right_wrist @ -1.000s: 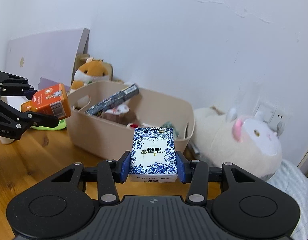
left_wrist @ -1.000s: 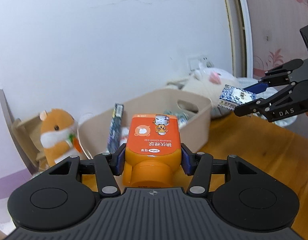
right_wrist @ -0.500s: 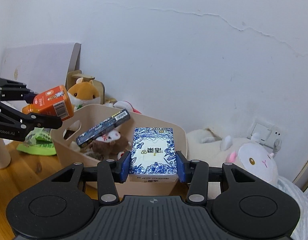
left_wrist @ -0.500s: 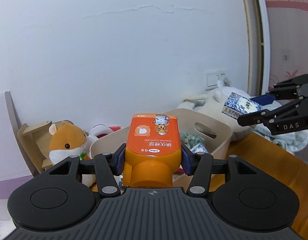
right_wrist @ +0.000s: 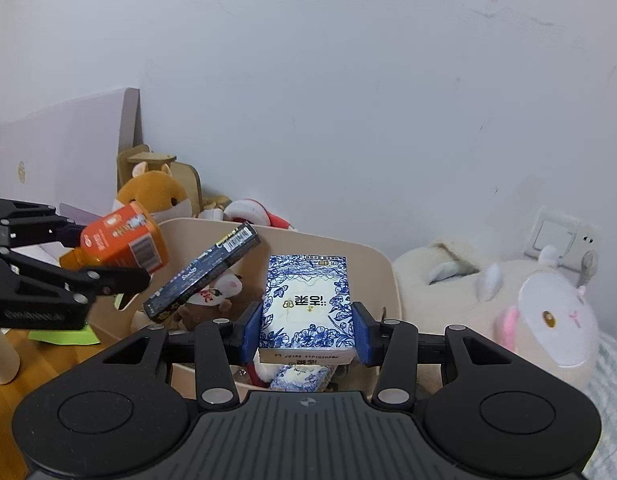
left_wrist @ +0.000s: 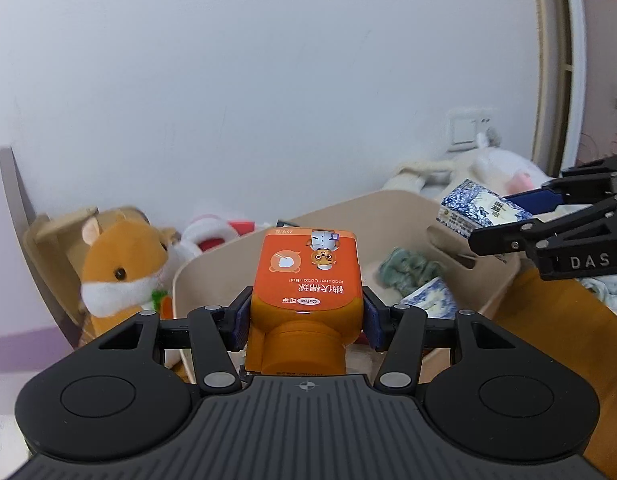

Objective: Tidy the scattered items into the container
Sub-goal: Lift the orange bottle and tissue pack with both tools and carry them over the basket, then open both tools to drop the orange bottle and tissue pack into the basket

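Observation:
My left gripper [left_wrist: 306,318] is shut on an orange cotton-ball bottle [left_wrist: 306,280], held over the near left edge of the beige bin [left_wrist: 348,212]. My right gripper [right_wrist: 307,326] is shut on a blue-and-white floral tissue pack [right_wrist: 306,304], held above the bin [right_wrist: 382,264]. The other view shows each load too: the tissue pack [left_wrist: 474,210] over the bin's right end, the bottle [right_wrist: 122,242] over its left end. Inside the bin lie a dark long box [right_wrist: 202,276], a small plush [right_wrist: 212,292], a green cloth [left_wrist: 408,272] and another tissue pack [right_wrist: 298,376].
An orange hamster plush [left_wrist: 116,268] sits by a wooden stand left of the bin. A white cow plush [right_wrist: 508,308] lies right of it under a wall socket [right_wrist: 556,236]. A red-and-white toy [right_wrist: 248,212] is behind the bin. The wooden tabletop [left_wrist: 556,320] is around it.
Both grippers have moved forward and over the bin with their loads still held. The bin now sits closer and lower in both views.

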Available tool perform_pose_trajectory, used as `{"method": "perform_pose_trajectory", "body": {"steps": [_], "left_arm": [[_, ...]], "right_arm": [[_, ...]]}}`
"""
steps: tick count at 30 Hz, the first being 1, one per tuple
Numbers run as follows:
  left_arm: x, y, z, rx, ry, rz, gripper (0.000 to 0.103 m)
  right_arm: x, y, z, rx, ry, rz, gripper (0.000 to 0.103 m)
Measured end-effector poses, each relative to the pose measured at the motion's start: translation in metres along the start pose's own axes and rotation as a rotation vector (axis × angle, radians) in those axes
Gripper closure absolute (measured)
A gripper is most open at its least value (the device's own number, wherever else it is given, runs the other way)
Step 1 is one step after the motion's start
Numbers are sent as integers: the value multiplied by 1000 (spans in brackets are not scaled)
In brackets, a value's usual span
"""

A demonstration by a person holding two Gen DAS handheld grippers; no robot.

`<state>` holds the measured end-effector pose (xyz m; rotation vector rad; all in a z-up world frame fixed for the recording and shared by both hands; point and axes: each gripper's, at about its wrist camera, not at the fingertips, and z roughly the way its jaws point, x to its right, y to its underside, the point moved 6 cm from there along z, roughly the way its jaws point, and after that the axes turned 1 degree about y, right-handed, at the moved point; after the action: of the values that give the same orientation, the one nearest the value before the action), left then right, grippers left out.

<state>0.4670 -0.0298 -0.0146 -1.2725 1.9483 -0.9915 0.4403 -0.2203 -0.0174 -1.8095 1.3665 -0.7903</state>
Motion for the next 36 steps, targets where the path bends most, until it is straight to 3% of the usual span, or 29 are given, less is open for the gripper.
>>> {"method": "perform_pose_trajectory", "body": {"steps": [7, 12, 25, 33, 36], "left_arm": [[-14, 3, 39, -77, -2, -79, 48], [-23, 12, 62, -180, 4, -149, 48], [-22, 26, 89, -309, -2, -158, 49], [-21, 28, 94, -333, 33, -180, 47], [-20, 27, 92, -326, 55, -196, 37]], "right_arm": [[4, -3, 36, -54, -10, 40, 60], [8, 4, 63, -123, -17, 67, 60], [8, 24, 103, -246, 34, 29, 60], [7, 27, 108, -275, 59, -9, 60], [7, 28, 107, -273, 60, -22, 50]]}}
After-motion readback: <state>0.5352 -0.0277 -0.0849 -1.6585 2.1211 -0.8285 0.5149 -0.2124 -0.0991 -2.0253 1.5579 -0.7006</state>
